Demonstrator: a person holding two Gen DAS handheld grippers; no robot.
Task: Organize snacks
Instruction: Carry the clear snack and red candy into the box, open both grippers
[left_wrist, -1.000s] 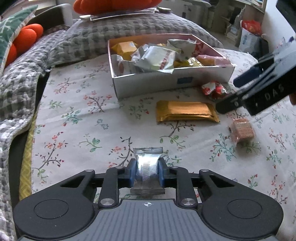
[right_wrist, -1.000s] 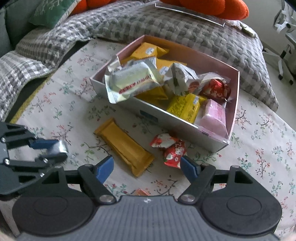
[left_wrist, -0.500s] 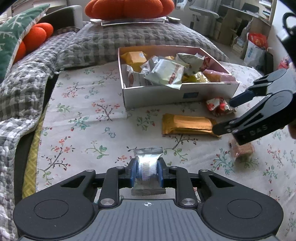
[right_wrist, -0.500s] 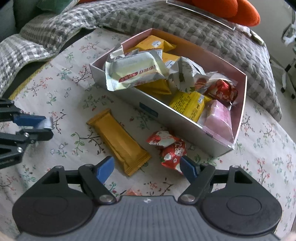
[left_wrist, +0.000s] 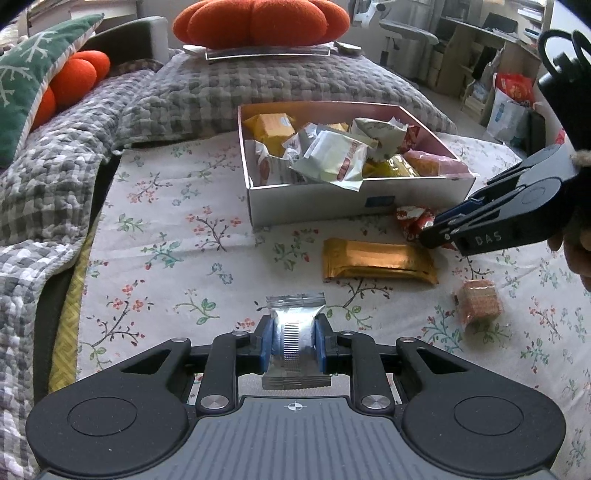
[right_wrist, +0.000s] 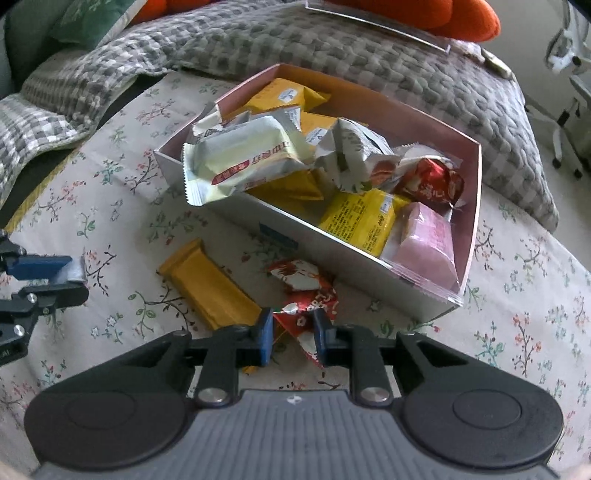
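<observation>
The bed (left_wrist: 166, 229) carried an open box (right_wrist: 332, 243) filled with wrapped snacks. A gold bar (left_wrist: 376, 260) lay in front of the box, with a brown snack (left_wrist: 478, 304) near it. The left gripper (left_wrist: 293, 343) had its jaws clamped on a silver packet (left_wrist: 295, 328). The right gripper (right_wrist: 293, 336) had its jaws closed on a red candy (right_wrist: 310, 299) beside the box.

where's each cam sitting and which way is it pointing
Left wrist: rides the left tool, looking forward over a silver packet it clamps toward the snack box; right tool enters at right.
Right wrist: rides the right tool, looking down at a red candy between its fingers.
Shared: box, gold bar, red candy.
</observation>
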